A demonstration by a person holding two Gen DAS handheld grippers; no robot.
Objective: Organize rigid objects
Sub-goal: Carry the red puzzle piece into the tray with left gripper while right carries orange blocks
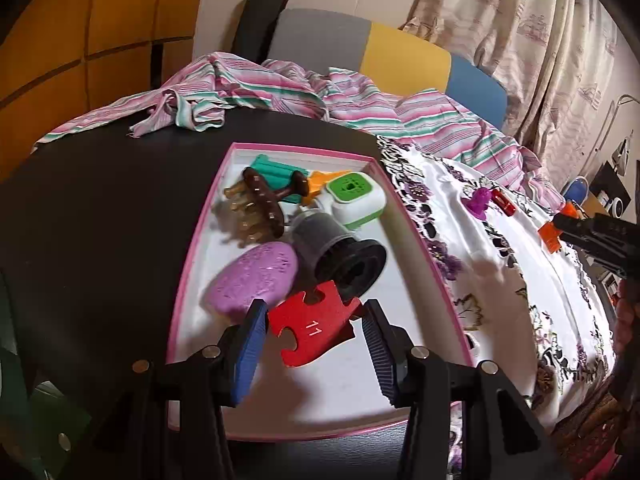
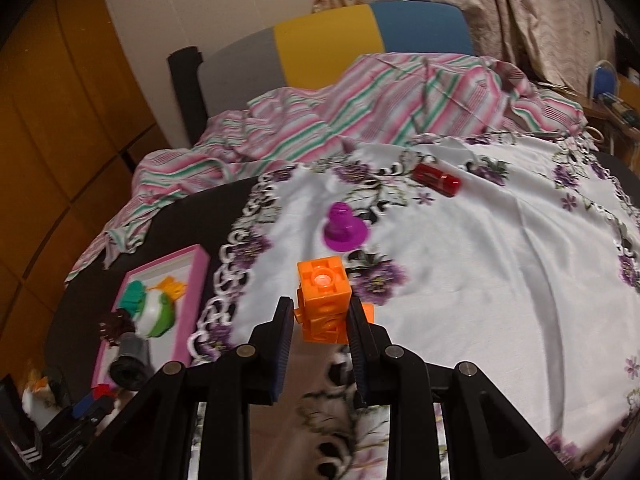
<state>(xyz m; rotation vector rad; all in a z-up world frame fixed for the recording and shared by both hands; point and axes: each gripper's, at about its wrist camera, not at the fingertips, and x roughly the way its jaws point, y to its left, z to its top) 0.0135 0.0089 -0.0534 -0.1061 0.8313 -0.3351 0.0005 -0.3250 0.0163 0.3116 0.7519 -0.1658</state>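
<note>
Our right hand-held gripper (image 2: 318,320) clamps the orange block (image 2: 323,304); our left hand-held gripper (image 1: 314,328), jaws apart, straddles the red puzzle piece (image 1: 314,326). Tilted, the block may slip toward six o'clock.

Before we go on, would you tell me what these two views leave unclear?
- Left wrist view: the tray's near corners, hidden behind the left gripper.
- Left wrist view: the right gripper, cut off by the right edge.
- Right wrist view: the orange block's underside, hidden, so table contact is unclear.
</note>
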